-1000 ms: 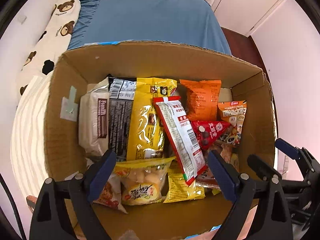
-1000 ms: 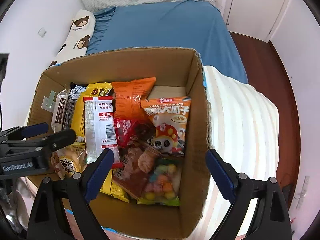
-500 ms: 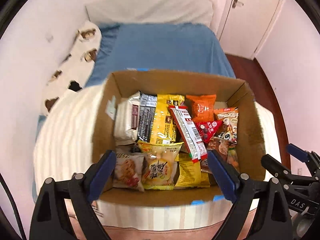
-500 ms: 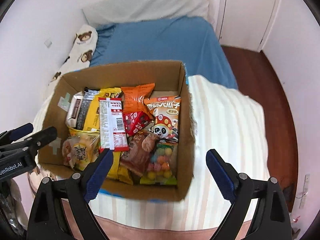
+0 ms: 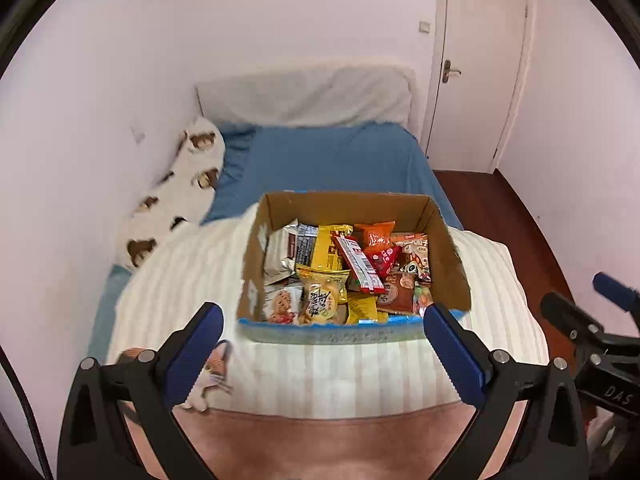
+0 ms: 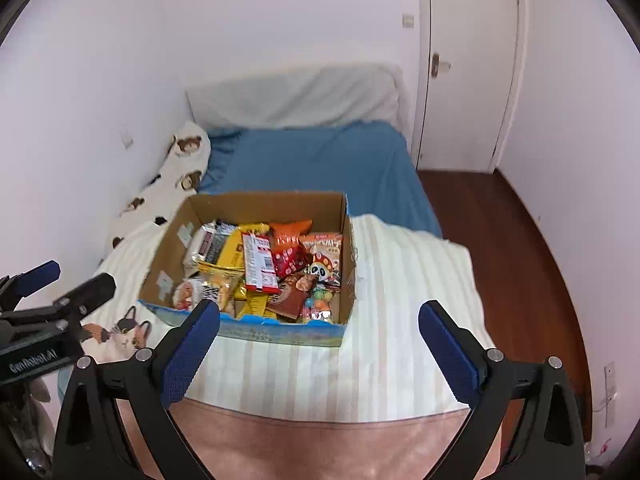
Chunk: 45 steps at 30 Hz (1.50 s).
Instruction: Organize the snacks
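Cardboard box [image 5: 352,208] — crinkly foil snack packets [image 5: 344,272] — on ribbed striped blanket [image 5: 320,372].

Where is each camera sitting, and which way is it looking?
Left wrist view: sits on the left gripper, looking down over its empty, opening jaws at the snack box on the striped blanket; the right gripper pokes in at the right edge.
Right wrist view: sits on the right gripper, jaws also opening and empty, facing the snack box from further right; the left gripper shows at the left edge.
Both share the box, the blue bed, the bear pillow and the door.
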Each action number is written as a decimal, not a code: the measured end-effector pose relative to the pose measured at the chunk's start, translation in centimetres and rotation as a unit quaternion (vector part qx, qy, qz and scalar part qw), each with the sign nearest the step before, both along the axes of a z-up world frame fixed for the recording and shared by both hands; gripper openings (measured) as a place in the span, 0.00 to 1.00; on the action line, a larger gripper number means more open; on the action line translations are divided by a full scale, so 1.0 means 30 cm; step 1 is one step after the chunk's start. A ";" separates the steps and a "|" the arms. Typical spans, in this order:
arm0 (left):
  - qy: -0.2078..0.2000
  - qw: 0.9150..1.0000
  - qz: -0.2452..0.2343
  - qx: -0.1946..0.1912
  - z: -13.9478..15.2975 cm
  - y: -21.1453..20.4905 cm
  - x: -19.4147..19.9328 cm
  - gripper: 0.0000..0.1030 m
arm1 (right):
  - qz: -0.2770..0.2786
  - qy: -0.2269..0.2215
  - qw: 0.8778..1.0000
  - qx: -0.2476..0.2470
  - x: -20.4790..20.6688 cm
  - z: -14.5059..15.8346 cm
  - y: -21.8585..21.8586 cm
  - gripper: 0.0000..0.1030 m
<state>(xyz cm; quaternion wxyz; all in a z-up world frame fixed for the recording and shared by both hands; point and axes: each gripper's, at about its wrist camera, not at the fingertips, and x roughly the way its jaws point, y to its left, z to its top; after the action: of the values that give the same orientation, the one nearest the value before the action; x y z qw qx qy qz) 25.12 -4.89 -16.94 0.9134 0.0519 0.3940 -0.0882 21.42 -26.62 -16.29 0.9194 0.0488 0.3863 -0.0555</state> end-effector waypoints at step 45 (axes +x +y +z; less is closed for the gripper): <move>-0.046 0.997 0.061 0.003 0.052 0.078 -0.194 1.00 | -0.022 -0.054 0.998 -0.013 -0.294 0.123 0.079 1.00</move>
<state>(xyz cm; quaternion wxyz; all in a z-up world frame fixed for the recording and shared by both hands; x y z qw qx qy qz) 19.29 -2.54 -15.37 0.9340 0.0349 0.3545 -0.0283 12.62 -24.25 -12.59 0.9379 0.0489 0.3344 -0.0782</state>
